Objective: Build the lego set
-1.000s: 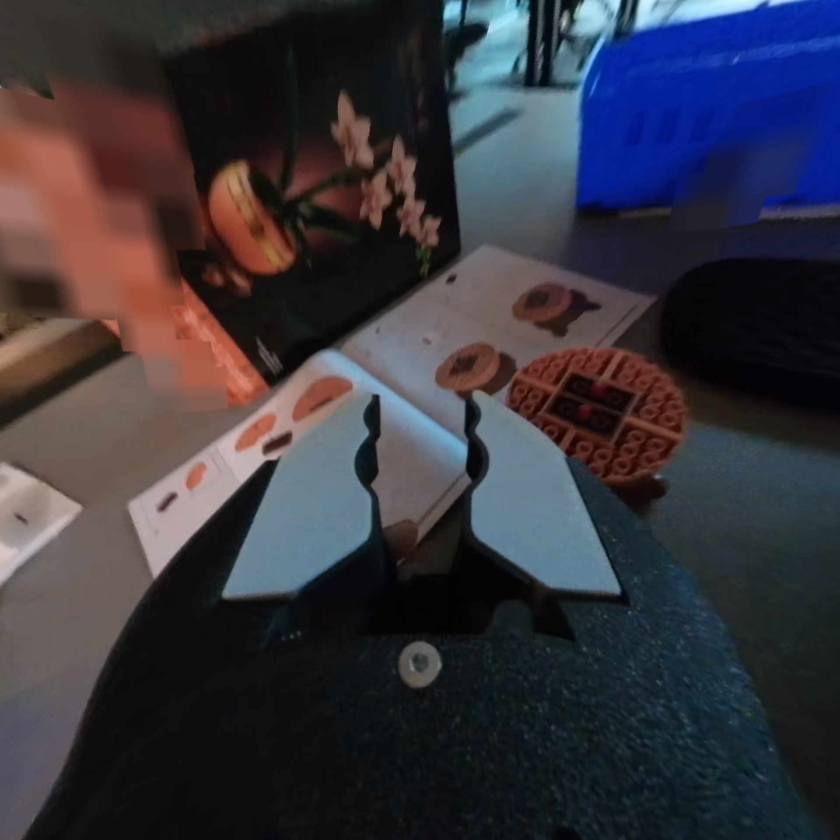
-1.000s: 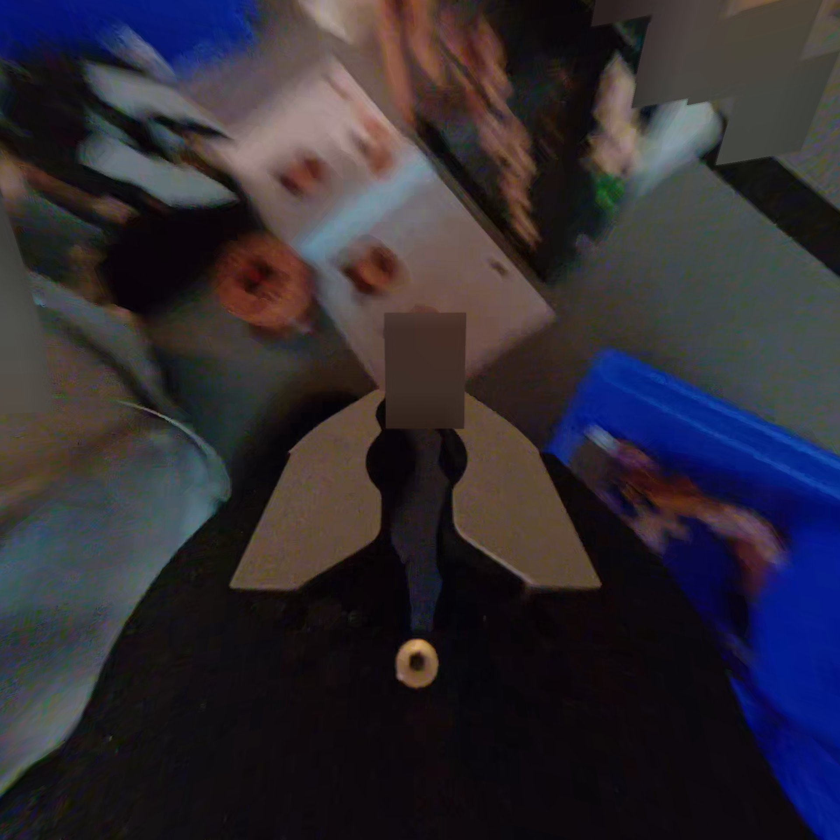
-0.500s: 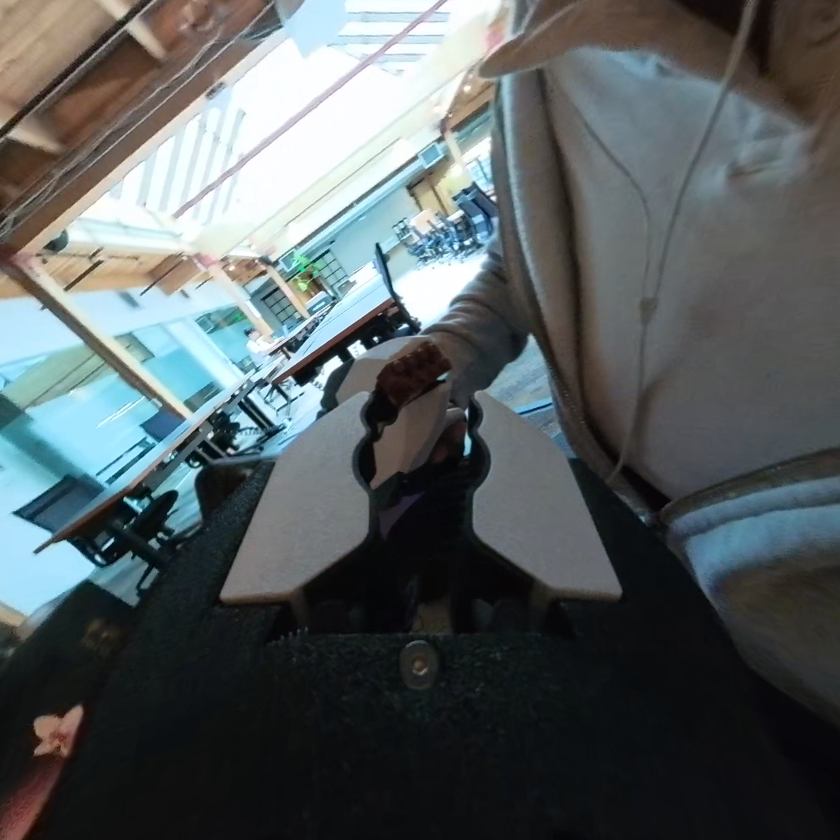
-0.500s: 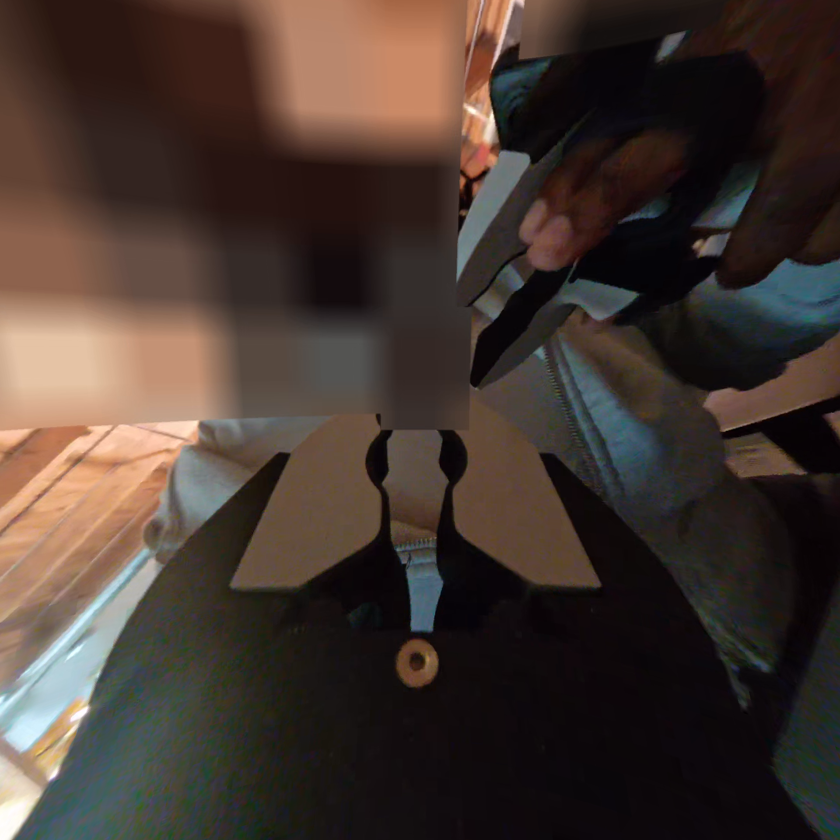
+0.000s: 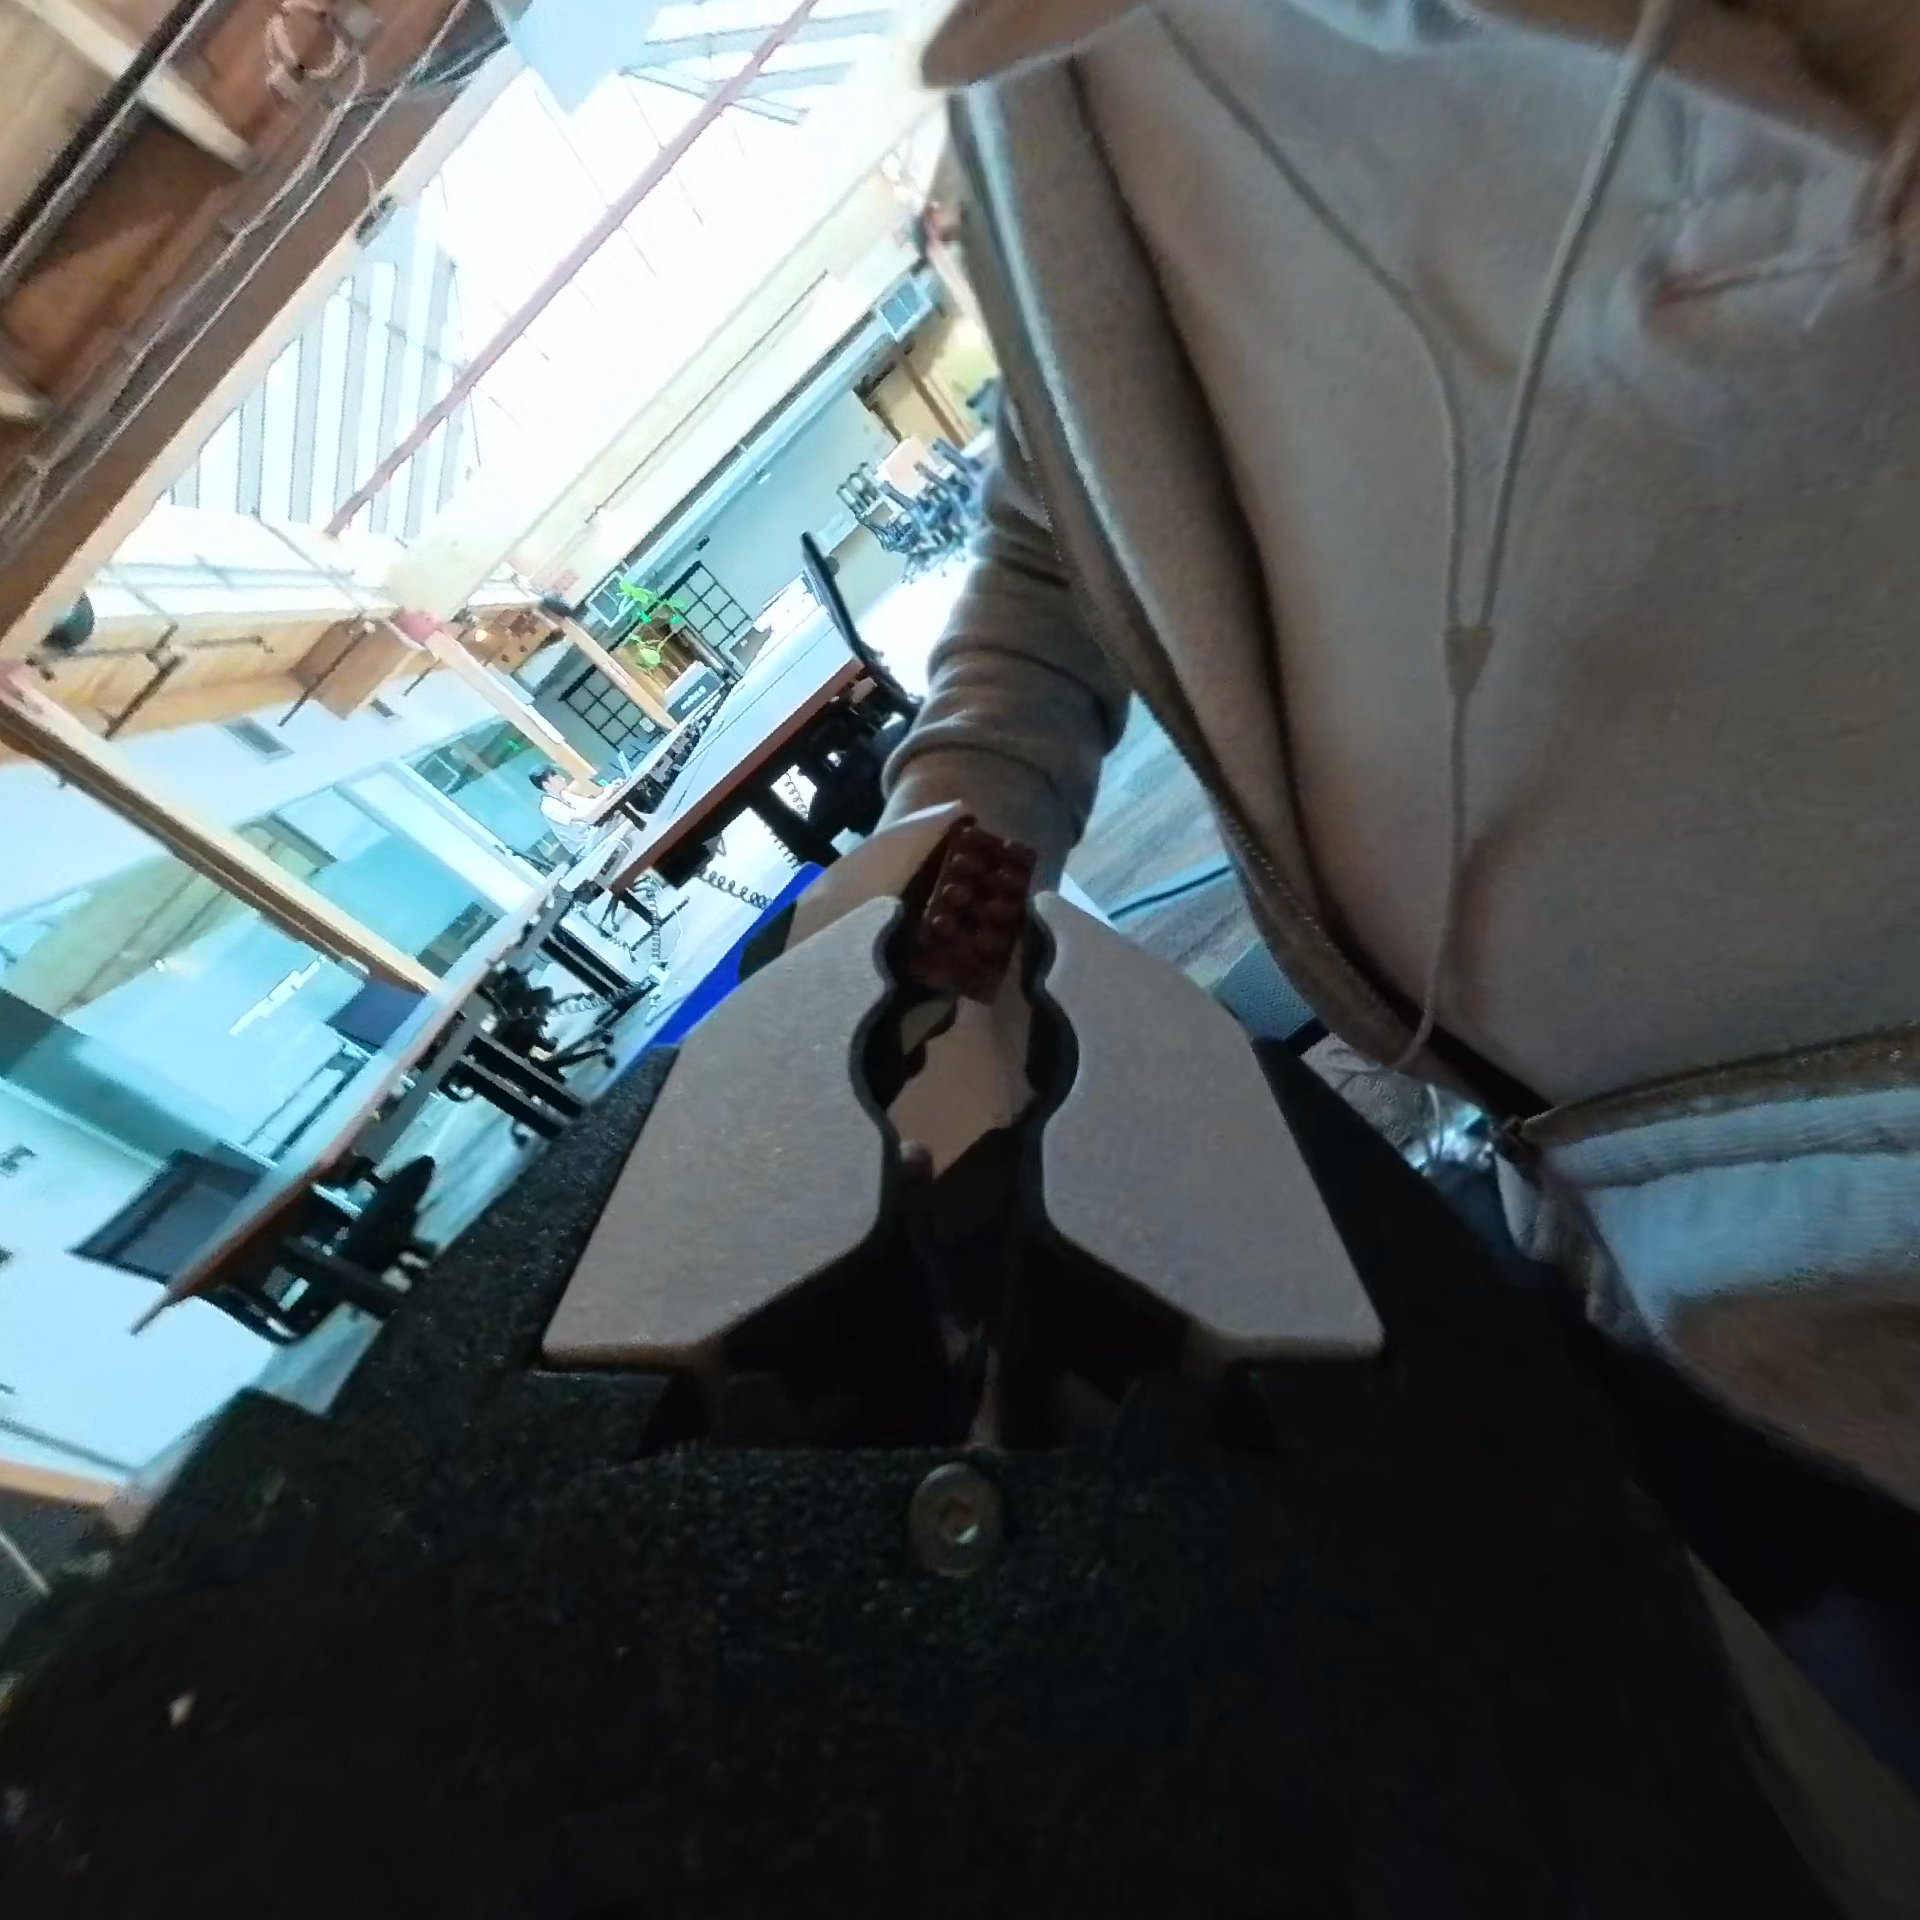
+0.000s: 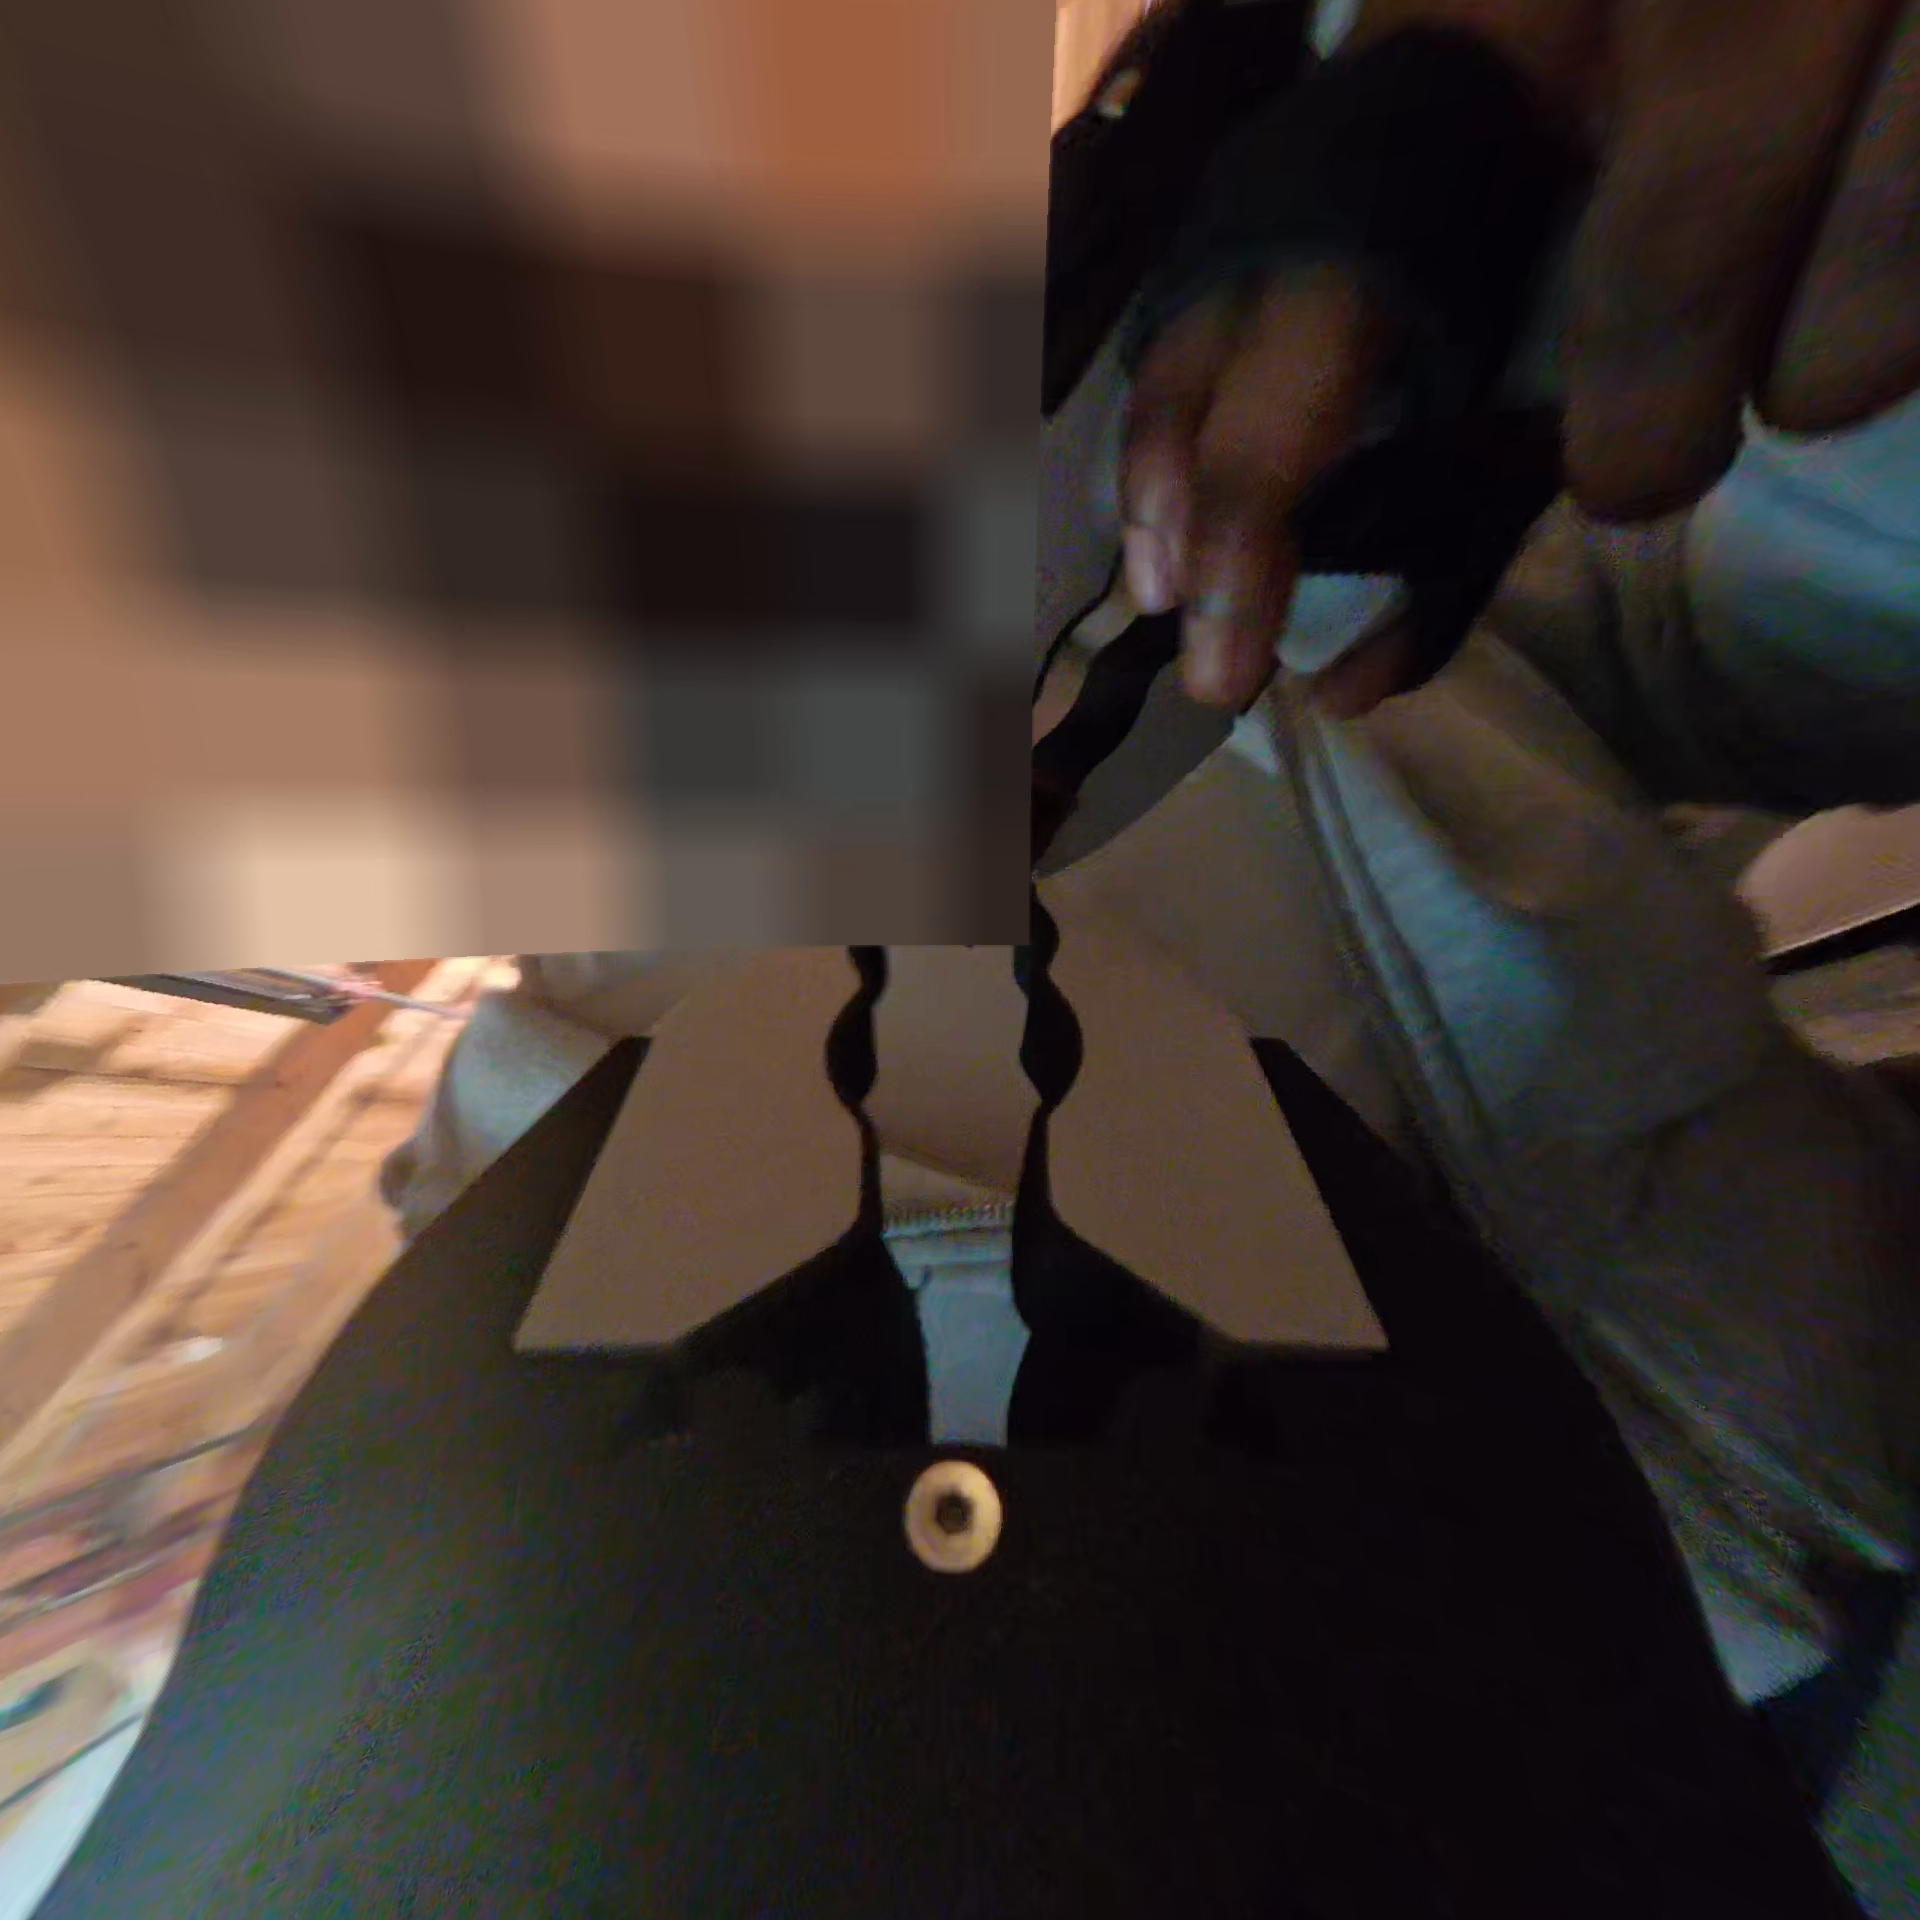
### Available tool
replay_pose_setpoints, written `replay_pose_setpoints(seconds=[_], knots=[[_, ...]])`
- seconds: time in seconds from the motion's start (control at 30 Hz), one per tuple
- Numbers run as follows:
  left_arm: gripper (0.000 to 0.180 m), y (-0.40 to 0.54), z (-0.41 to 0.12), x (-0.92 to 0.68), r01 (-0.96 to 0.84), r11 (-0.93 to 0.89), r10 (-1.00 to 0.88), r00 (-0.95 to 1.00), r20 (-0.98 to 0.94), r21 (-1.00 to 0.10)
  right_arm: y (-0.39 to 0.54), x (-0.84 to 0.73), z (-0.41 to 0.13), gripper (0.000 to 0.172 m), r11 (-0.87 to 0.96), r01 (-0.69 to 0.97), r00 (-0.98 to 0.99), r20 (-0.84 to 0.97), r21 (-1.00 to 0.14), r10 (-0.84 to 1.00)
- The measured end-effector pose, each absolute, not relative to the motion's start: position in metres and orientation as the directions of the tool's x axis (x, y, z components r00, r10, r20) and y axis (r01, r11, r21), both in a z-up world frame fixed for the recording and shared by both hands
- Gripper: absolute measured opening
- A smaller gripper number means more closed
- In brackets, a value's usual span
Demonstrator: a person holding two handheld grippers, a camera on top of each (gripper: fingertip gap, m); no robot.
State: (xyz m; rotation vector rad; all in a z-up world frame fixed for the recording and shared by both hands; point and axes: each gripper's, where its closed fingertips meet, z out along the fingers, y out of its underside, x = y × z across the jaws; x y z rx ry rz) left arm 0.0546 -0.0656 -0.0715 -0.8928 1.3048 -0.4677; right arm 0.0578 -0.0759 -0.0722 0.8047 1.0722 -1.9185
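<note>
In the left wrist view my left gripper [image 5: 966,920] is raised off the table and shut on a small brown studded brick [image 5: 971,914], with a fingertip on each side of it. One grey finger [image 5: 966,1060] of my right gripper shows just behind and below the brick. In the right wrist view my right gripper [image 6: 951,961] has its fingers apart, with the person's hoodie showing between them. Its tips are hidden by a mosaic patch. My left gripper [image 6: 1143,748] shows farther off at the upper right, held by a hand [image 6: 1226,499].
The person's grey zip hoodie [image 5: 1455,520] and a thin earphone cord [image 5: 1455,582] fill the right side. Long desks [image 5: 748,727] and chairs stand far behind, under wooden ceiling beams [image 5: 125,208]. A blue object [image 5: 748,956] lies beyond the fingertips. The grippers are tip to tip, or close to it.
Both grippers have swung up from the table towards the person. The left fingers have closed on the brown brick that the right gripper held up between them. The right fingers have spread a little.
</note>
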Motion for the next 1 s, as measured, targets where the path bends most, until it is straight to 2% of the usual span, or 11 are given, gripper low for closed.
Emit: replay_pose_setpoints(seconds=[0.07, 0.13, 0.23, 0.3, 0.33, 0.37, 0.4, 0.5, 0.73, 0.87, 1.0], knots=[[0.018, -0.054, -0.068, 0.045, -0.149, 0.527, -0.775, 0.319, -0.545, -0.837, -0.067, 0.052, -0.073, 0.046, -0.395, 0.788, -0.574, -0.796, -0.473, -0.192], [0.018, -0.037, -0.063, 0.03, -0.113, 0.423, -0.783, 0.453, -0.426, -0.899, -0.058, 0.045, -0.089, 0.06, -0.371, 0.668, -0.652, -0.747, -0.645, 0.125], [0.017, -0.015, -0.076, 0.009, -0.096, 0.182, -0.763, 0.614, -0.202, -0.979, -0.019, 0.023, -0.094, 0.07, -0.172, 0.281, -0.626, -0.316, -0.944, 0.713], [0.017, -0.009, -0.091, -0.001, -0.073, 0.018, -0.732, 0.678, -0.063, -0.997, 0.003, 0.018, -0.076, 0.081, -0.001, 0.068, -0.454, -0.032, -0.998, 0.89], [0.018, -0.008, -0.1, -0.004, -0.07, -0.059, -0.717, 0.697, -0.007, -0.996, 0.011, 0.016, -0.072, 0.072, 0.089, 0.047, -0.363, 0.066, -0.995, 0.93], [0.018, -0.007, -0.109, -0.006, -0.09, -0.118, -0.701, 0.713, 0.019, -0.989, 0.011, 0.016, -0.076, 0.045, 0.175, 0.092, -0.328, 0.137, -0.98, 0.935], [0.018, -0.006, -0.117, -0.008, -0.13, -0.148, -0.682, 0.731, 0.006, -0.98, 0.002, 0.015, -0.084, 0.028, 0.251, 0.164, -0.367, 0.177, -0.954, 0.913], [0.018, -0.01, -0.134, -0.007, -0.277, -0.196, -0.675, 0.734, -0.076, -0.941, -0.016, 0.014, -0.12, 0.035, 0.402, 0.443, -0.513, 0.141, -0.801, 0.847], [0.018, -0.014, -0.145, 0.002, -0.411, -0.213, -0.705, 0.693, -0.152, -0.887, -0.017, 0.004, -0.149, 0.03, 0.623, 0.559, -0.642, 0.19, -0.547, 0.743], [0.018, -0.014, -0.146, 0.002, -0.425, -0.206, -0.713, 0.682, -0.162, -0.881, -0.016, -0.001, -0.153, 0.016, 0.645, 0.561, -0.645, 0.214, -0.519, 0.733], [0.019, -0.019, -0.142, 0.003, -0.412, -0.156, -0.737, 0.654, -0.172, -0.898, -0.02, 0.003, -0.148, 0.015, 0.572, 0.552, -0.643, 0.127, -0.607, 0.755]])
